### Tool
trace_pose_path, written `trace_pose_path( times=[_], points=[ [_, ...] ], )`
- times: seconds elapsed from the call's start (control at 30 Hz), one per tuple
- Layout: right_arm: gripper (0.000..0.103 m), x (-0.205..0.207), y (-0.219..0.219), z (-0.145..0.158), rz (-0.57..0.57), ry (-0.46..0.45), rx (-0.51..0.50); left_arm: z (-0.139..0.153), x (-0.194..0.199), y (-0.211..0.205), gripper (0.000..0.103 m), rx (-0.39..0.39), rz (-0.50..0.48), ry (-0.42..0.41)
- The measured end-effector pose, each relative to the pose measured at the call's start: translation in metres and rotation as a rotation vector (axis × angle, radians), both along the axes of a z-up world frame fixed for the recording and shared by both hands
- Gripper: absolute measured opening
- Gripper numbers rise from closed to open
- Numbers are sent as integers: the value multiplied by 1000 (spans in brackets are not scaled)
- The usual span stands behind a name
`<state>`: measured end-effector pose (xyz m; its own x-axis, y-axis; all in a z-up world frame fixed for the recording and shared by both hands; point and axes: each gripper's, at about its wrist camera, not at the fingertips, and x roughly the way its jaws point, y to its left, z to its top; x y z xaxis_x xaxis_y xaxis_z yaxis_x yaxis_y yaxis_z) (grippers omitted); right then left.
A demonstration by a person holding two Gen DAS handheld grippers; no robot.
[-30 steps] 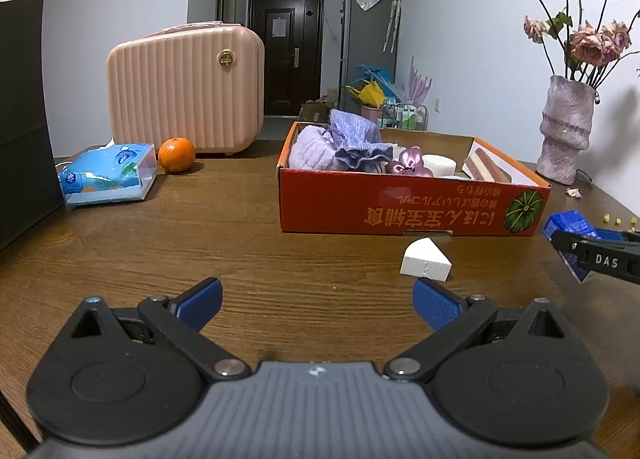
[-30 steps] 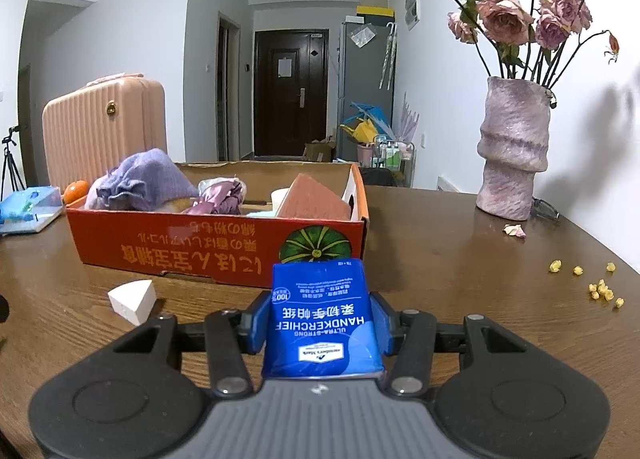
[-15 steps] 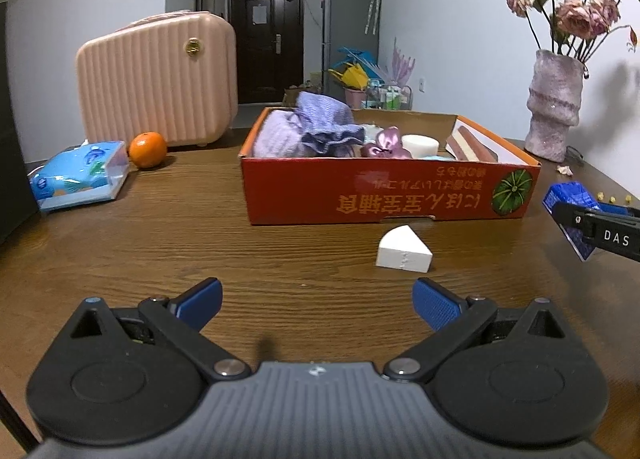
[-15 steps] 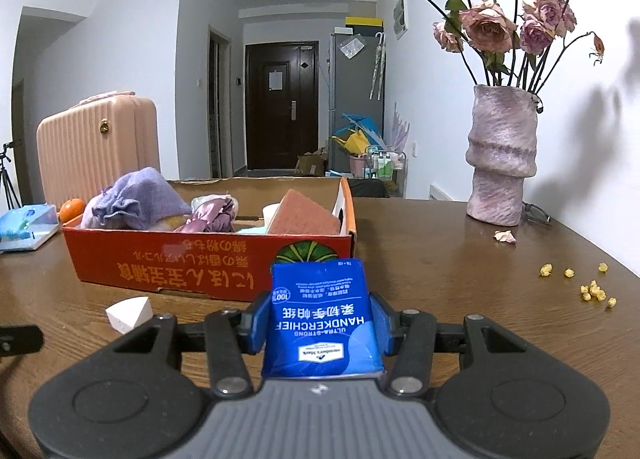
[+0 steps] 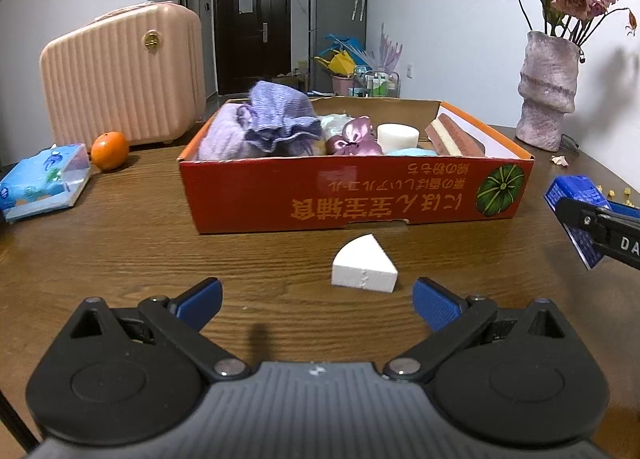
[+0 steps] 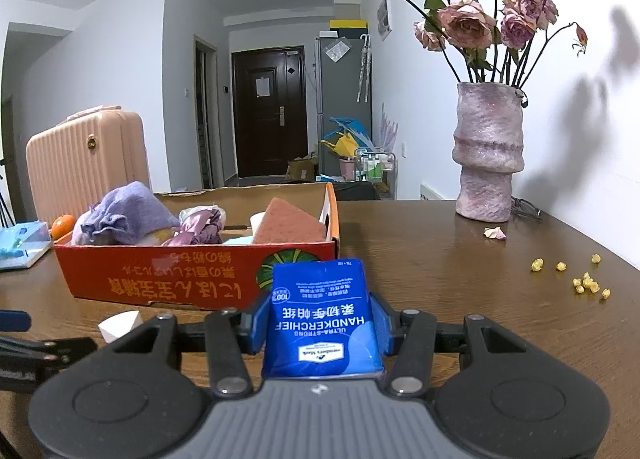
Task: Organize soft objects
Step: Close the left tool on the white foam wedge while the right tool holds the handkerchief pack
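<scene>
A red cardboard box (image 5: 360, 199) (image 6: 160, 279) stands on the wooden table, holding a purple cloth (image 5: 276, 119), a satin pouch (image 5: 352, 139), a white foam cylinder (image 5: 398, 135) and a brown sponge (image 6: 288, 227). A white wedge sponge (image 5: 364, 269) (image 6: 120, 325) lies in front of it. My left gripper (image 5: 316, 301) is open just short of the wedge, which sits slightly right of its centre. My right gripper (image 6: 320, 327) is shut on a blue handkerchief pack (image 6: 322, 319) (image 5: 576, 199), held above the table off the box's right corner.
A pink suitcase (image 5: 120, 71), an orange (image 5: 109, 145) and a blue tissue pack (image 5: 44, 181) sit at the left. A rough pink vase (image 6: 488, 155) with dried roses stands at the back right, with fallen petals (image 6: 584, 283) near the table's right edge.
The left gripper has moved forward toward the white wedge and the box, which now look larger and nearer. The right gripper still holds the blue pack, with the box slightly lower in its view.
</scene>
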<state>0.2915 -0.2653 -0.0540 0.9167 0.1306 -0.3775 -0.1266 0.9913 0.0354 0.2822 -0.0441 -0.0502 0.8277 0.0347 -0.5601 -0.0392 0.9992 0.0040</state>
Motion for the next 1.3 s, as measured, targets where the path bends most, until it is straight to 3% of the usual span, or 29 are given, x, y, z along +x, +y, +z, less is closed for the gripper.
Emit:
trace_pose_path(
  times=[0.5, 0.63, 1.0, 1.13, 1.3],
  points=[
    [50, 2, -2, -1, -19, 6, 10, -5, 32, -21, 103, 34, -29, 15],
    [50, 3, -2, -1, -18, 10, 7, -6, 37, -24, 98, 38, -48, 18],
    [50, 5, 0, -4, -24, 20, -5, -11, 47, -26, 72, 20, -97, 66],
    [50, 6, 1, -4, -24, 22, -13, -13, 49, -25, 57, 6, -114, 82],
    [50, 6, 2, -5, -24, 21, -16, -13, 50, -23, 48, -3, -110, 88]
  ],
)
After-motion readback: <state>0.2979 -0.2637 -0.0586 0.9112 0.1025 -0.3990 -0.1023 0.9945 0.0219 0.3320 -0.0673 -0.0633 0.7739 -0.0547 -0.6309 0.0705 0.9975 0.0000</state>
